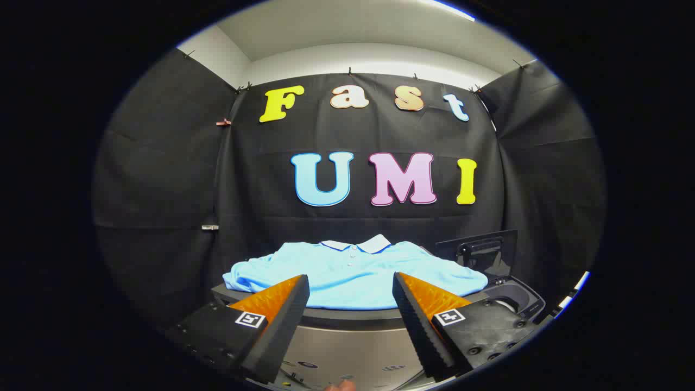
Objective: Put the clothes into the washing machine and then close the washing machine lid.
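Washing machine point(505, 296) opening largely hidden under shirt point(353, 271)

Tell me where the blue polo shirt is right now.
In the gripper view, the light blue polo shirt lies spread flat on top of the washing machine, just beyond the open fingers of the hand-held gripper, left of the raised lid.

You're in staged recording booth, not real laundry room: black cloth walls point(163, 179) clipped up all round, plain white ceiling point(347, 32) above, washing machine point(353, 336) set in front of you.
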Tool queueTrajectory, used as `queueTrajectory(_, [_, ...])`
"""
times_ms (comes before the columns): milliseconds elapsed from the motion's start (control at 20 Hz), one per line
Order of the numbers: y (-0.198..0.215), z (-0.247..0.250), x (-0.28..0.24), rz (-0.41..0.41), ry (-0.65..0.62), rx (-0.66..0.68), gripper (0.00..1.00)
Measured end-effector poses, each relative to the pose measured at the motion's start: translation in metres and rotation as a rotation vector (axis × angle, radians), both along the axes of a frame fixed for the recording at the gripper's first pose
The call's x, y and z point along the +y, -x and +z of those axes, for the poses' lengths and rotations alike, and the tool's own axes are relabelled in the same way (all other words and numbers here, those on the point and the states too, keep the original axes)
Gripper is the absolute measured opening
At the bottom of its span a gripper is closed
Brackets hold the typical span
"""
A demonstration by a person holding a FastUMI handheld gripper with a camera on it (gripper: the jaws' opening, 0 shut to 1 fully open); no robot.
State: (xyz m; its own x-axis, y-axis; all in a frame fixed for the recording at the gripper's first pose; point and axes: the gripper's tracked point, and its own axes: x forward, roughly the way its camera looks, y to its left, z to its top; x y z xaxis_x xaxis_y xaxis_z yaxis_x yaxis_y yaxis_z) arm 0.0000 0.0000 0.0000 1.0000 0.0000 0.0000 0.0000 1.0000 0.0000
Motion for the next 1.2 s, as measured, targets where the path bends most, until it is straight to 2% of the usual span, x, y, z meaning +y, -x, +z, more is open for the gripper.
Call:
queueTrajectory(1000, [-0.004, 0.0, -0.005, -0.018, -0.006, 0.01, 0.97])
queueTrajectory(1100, [-0.011, 0.006, -0.005, -0.027, -0.005, 0.013, 0.97])
queueTrajectory(1200, [-0.04, 0.021, -0.009, -0.032, -0.015, 0.009, 0.97])
